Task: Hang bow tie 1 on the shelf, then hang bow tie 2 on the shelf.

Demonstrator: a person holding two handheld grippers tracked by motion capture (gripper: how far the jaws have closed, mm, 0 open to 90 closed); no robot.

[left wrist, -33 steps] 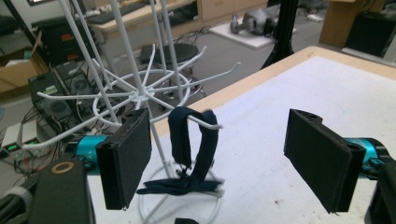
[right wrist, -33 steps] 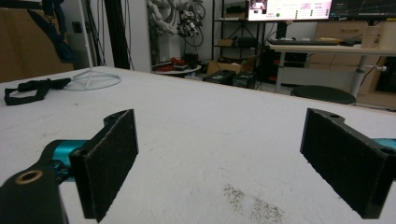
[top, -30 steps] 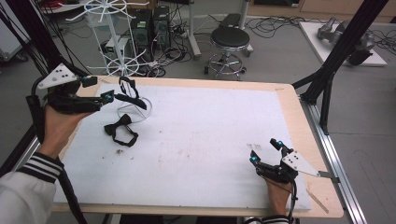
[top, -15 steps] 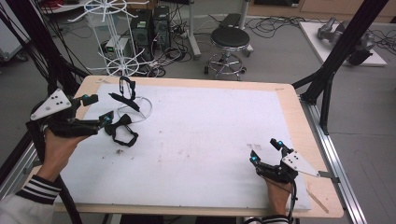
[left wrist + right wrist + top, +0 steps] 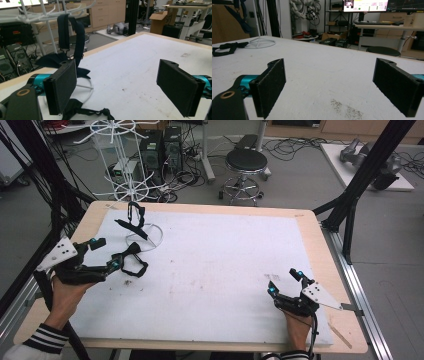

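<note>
By my left claw [image 5: 112, 256] lies a black fabric strap [image 5: 134, 265]; white wire stand [image 5: 145, 236], white table mat [image 5: 225, 270].

Wide-apart fingers [image 5: 62, 86] above the white mat [image 5: 140, 67], black strap [image 5: 85, 110] beneath the left one.

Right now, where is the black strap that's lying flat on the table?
In the high view the black strap lies at the table's left side, just ahead of the open left gripper and in front of the white wire stand.

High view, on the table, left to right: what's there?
left gripper → black strap lying on the mat → white wire stand with a black strap hung on it → right gripper.
</note>
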